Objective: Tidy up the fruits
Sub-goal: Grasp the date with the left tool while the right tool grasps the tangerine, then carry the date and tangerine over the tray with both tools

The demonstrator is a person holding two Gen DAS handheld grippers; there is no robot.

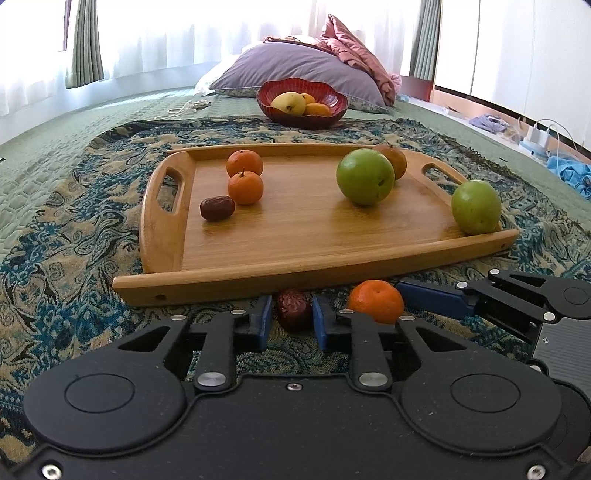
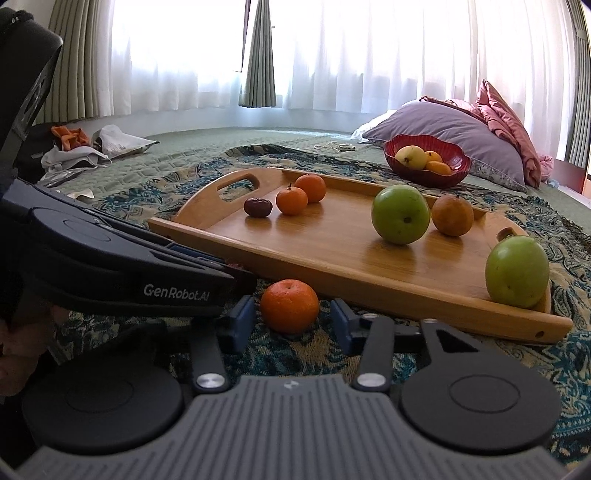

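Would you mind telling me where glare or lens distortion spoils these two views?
Left wrist view: the window is blown out white, and the tray bows with fisheye curvature. Right wrist view: the curtains glare equally, the quilt edge curves, yet the mandarin stays sharp.

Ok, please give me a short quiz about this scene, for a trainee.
1. True or false: the left gripper is closed on the dark red wrinkled date.
2. Which fruit sits inside the right gripper? A) green round apple B) small orange mandarin C) yellow pear
3. How many fruits lie on the wooden tray?
Key: 1 true; 2 B; 3 six.
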